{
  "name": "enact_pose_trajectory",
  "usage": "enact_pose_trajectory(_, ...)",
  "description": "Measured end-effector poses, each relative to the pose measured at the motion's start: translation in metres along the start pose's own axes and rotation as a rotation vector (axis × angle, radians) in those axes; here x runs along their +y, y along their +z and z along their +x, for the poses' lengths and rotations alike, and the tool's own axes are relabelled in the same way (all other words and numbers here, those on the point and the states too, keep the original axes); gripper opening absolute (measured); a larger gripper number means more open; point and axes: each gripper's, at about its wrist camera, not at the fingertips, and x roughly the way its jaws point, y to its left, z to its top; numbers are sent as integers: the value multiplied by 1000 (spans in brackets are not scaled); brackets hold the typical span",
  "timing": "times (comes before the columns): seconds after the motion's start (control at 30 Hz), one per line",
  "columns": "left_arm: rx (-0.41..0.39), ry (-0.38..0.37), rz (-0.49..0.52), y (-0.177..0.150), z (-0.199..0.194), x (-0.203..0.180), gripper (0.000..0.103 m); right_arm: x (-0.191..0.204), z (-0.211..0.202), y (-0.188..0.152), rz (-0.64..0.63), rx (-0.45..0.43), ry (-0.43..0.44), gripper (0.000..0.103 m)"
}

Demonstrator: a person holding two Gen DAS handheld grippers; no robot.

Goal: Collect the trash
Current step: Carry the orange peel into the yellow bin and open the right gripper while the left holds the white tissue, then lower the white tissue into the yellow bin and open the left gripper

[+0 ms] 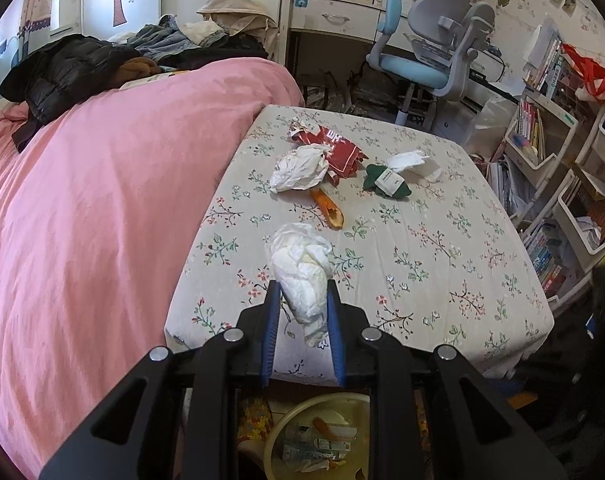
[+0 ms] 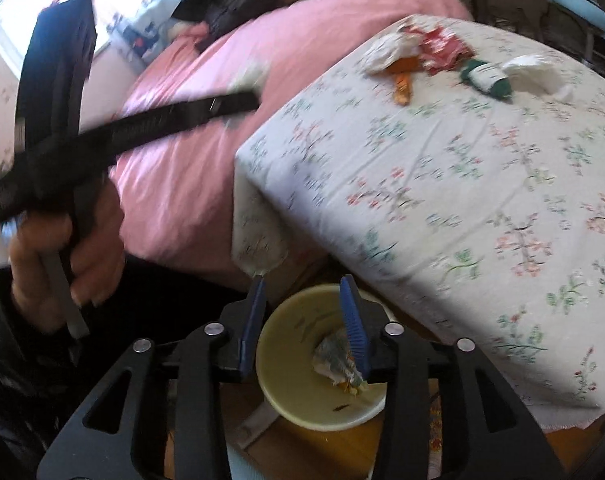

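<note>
Crumpled tissue (image 1: 302, 276) between left tongs (image 1: 302, 286)

Child's bedroom: pink bed (image 1: 102, 200), desk chair (image 1: 430, 52), bookshelves (image 1: 550, 160).

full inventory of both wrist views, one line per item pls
crumpled tissue: 1, white, clamped in the left gripper above the table's near edge
crumpled paper: 1, white, far part of table
red wrapper: 1, red and white, behind the crumpled paper
orange peel: 1, orange, on the table in front of that paper
green packet: 1, green with white label, right of the wrapper
white tissue: 1, white, beside the green packet
table: 1, floral cloth
bin: 1, pale yellow, on the floor below the table, trash inside
bed cover: 1, pink, left
desk chair: 1, blue-grey, background
left gripper: shut on tissue
right gripper: open, over bin
</note>
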Motion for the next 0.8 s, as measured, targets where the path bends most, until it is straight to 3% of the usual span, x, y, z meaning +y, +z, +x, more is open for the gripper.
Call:
enact_pose_trajectory(0.23,9,13,23,-5,1,-6,23,-15,-25,11,42,-108,-33,40)
enact_pose_trajectory(0.5,26,27,80,-19,-2,-20,23,-27,-47,19,89,-227,-94,50)
enact_pose_trajectory(0.8,108,12,148,-53,-2,-44,23,-35,-56,23,128,-279,-110,54)
